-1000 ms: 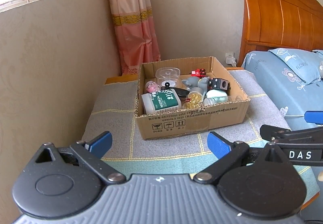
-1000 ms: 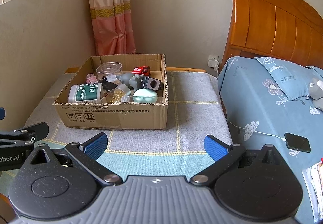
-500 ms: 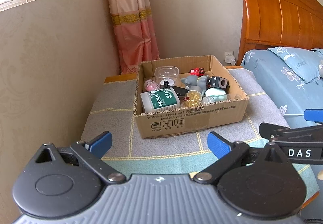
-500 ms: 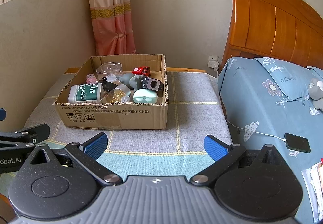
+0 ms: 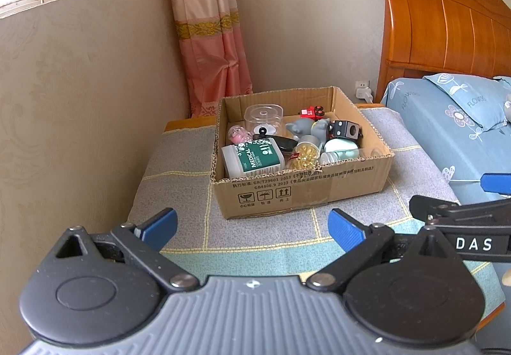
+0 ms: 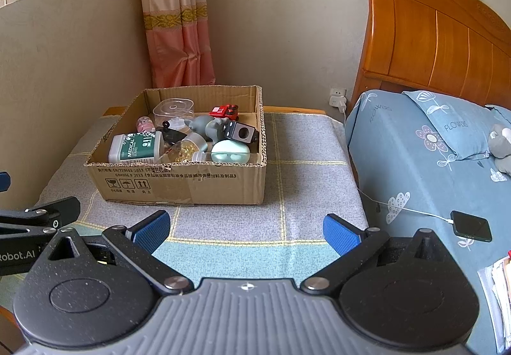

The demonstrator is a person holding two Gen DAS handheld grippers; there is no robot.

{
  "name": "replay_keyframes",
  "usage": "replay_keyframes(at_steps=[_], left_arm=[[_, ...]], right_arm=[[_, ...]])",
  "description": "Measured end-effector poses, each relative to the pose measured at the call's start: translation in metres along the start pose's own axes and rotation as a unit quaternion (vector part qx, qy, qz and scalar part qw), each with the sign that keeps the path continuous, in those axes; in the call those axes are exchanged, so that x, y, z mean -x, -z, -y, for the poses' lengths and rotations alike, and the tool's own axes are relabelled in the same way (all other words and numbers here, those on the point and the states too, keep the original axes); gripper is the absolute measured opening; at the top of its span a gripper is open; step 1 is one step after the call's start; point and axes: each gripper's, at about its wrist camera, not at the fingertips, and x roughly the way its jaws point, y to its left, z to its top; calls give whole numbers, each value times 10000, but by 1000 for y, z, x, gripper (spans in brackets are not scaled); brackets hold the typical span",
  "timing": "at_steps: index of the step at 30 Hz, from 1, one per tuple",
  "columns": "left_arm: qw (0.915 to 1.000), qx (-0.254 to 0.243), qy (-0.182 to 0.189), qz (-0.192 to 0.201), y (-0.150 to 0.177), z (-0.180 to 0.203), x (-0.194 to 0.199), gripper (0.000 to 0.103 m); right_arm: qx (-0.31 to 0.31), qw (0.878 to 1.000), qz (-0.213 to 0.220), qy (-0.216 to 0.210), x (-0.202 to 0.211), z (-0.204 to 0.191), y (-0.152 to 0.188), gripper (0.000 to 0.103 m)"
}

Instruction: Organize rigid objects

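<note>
Left gripper (image 5: 252, 228): blue-padded fingers spread wide, empty, above the grey checked cloth (image 5: 179, 163).
Right gripper (image 6: 246, 228): likewise released, nothing between its pads.
Brown cardboard box (image 5: 300, 192): on the cloth, ahead of both grippers, holding the white-and-green medical bottle (image 5: 252, 158), clear plastic tub (image 5: 263, 118) and red toy car (image 5: 312, 112).
Right view only: black phone (image 6: 472, 226) on the blue floral bedsheet (image 6: 415, 169).
</note>
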Motion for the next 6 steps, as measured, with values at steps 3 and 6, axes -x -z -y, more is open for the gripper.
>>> replay_keyframes(at_steps=[3,6], left_arm=[[10000,5,3,-3,1,0,0,100],[10000,3,6,-3,0,-1,0,100]], right_arm=[[-3,10000,7,4,0,0,0,103],[1,10000,10,1,0,0,0,103]])
